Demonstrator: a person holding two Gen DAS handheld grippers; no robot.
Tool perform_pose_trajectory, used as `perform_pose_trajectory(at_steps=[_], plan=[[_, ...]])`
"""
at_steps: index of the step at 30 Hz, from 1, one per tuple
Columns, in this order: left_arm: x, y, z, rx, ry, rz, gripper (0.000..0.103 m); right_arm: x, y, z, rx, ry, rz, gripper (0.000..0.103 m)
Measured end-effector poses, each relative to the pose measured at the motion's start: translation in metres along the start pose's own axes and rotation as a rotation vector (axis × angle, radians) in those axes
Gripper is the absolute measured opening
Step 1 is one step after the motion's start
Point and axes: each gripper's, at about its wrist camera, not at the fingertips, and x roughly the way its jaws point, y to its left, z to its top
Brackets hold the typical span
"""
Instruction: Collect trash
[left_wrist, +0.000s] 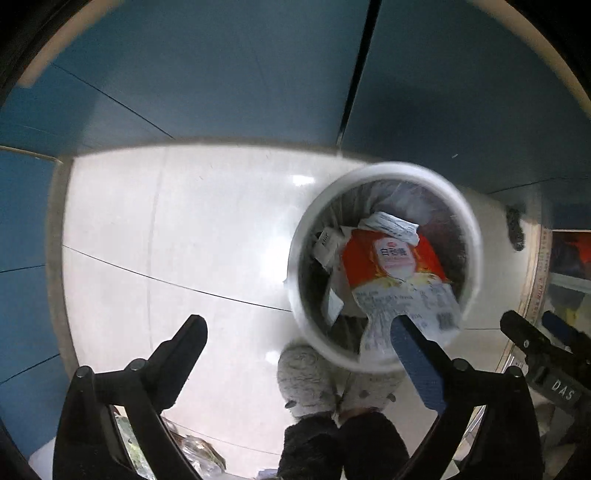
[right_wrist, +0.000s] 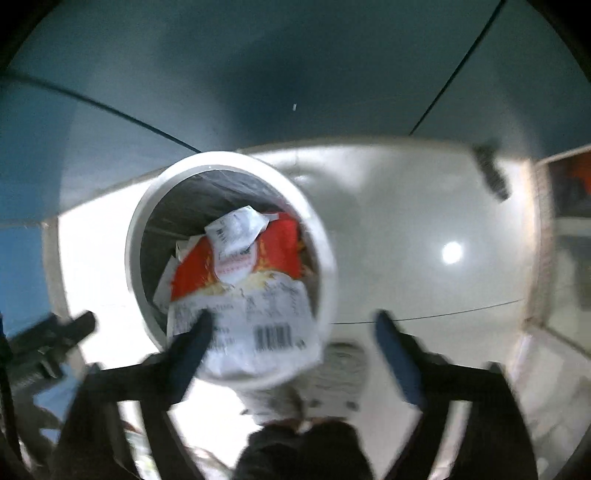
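your left tool (left_wrist: 299, 332) and right tool (right_wrist: 291, 328) both hung spread open above the white bin (left_wrist: 469, 225), the red packet (left_wrist: 391, 258) lying inside it.

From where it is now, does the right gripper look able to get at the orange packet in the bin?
Probably yes. The right tongs are open and empty above the white bin, whose mouth is uncovered. The orange packet lies on top; only a crumpled white wrapper overlaps it.

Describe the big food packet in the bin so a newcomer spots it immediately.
On the pale tiled floor stands a round white trash bin. Among the paper scraps inside, the largest item is a flat packet: its orange-red top and barcoded white lower half set it apart.
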Motion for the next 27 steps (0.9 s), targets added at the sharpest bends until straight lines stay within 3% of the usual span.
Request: perform_pose_trajectory(at_steps=[5,11,17,27], plan=[[-0.098,0.005,-0.033,0.002,-0.082,-0.027,0.102,-0.091,0.013,-0.031,-0.081,-0.069,-0.073,0.103],[-0.228,0.001,-0.072,0.019,-0.187,-0.047,0.102,-0.240,0.027,-0.071,-0.154,-0.183,-0.106,0.103],[-0.349,0.014,-0.102,0.069,-0.287,-0.069,0.102,-0.398,0.045,-0.111,-0.166,-0.300,-0.099,0.103],[-0.504,0.038,-0.143,0.139,-0.448,-0.177,0.102,-0.580,0.060,-0.185,-0.083,-0.439,-0.015,0.103]])
